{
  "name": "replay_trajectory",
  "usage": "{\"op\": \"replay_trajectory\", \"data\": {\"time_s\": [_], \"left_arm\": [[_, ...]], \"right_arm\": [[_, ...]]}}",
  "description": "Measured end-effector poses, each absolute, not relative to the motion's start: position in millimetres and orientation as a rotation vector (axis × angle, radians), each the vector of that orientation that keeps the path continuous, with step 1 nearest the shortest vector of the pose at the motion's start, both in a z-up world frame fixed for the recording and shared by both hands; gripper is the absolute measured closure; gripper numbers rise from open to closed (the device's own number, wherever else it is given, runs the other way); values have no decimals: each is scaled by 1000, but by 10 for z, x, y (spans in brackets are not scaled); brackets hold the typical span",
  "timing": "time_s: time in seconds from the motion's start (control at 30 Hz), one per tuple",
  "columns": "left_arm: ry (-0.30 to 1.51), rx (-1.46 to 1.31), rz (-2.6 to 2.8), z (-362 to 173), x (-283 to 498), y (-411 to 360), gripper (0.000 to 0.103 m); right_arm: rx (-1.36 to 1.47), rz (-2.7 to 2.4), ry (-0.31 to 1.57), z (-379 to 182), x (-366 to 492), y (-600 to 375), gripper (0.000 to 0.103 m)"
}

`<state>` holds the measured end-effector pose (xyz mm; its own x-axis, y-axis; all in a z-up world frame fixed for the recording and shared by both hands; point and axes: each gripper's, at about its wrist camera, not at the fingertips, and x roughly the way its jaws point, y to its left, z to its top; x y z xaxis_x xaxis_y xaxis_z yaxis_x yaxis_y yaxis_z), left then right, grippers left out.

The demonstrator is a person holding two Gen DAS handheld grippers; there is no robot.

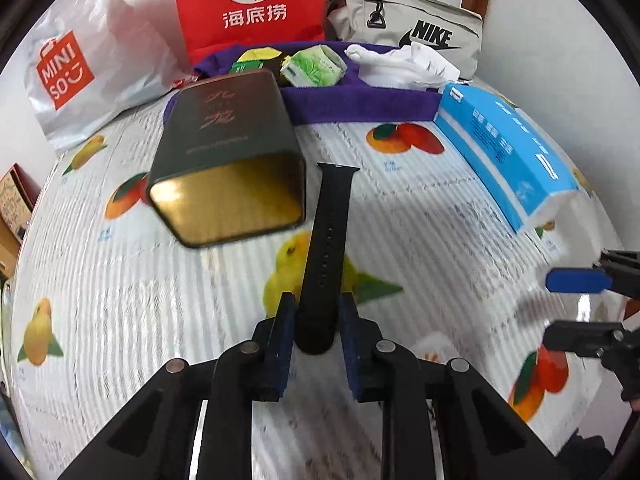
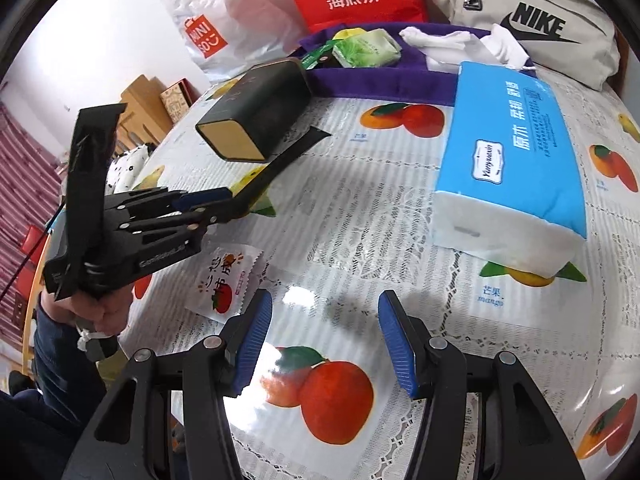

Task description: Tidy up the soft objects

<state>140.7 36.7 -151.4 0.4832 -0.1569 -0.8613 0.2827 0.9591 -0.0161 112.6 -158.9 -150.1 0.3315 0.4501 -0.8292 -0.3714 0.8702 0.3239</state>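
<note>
One strap in my left gripper (image 1: 316,320) — watch strap (image 1: 326,248) clamped by its end, over mid-table.
I'd keep it level (it droops) toward the purple tray (image 1: 360,98) at the far edge; right gripper (image 2: 324,344) gapes, idle.

We see a matt rubbery watch strap (image 1: 326,248), a glossy metal tin (image 1: 228,168), and a shiny plastic tablecloth (image 1: 420,208).

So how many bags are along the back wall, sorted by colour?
White: 1, the Miniso plastic bag
Red: 1, the Haidilao bag
Grey: 1, the Nike pouch
Total: 3
</note>
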Motion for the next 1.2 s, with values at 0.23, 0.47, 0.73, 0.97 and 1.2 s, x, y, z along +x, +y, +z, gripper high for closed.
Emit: {"op": "replay_trajectory", "data": {"time_s": [0.23, 0.47, 0.73, 0.97, 1.2], "left_arm": [[1047, 139, -263, -1556, 1624, 266, 62], [1010, 161, -297, -1568, 1760, 130, 83], [1016, 155, -310, -1571, 1805, 127, 79], [999, 180, -319, -1572, 1811, 85, 83], [943, 147, -347, -1316, 1626, 158, 83]], "right_arm": [[100, 536, 1124, -1561, 1128, -1631, 48], [100, 531, 1113, -1558, 1109, -1661, 48], [74, 564, 1129, -1602, 1104, -1520, 48], [41, 562, 1134, -1589, 1094, -1416, 48], [3, 573, 1118, -1553, 1028, -1312, 48]]}}
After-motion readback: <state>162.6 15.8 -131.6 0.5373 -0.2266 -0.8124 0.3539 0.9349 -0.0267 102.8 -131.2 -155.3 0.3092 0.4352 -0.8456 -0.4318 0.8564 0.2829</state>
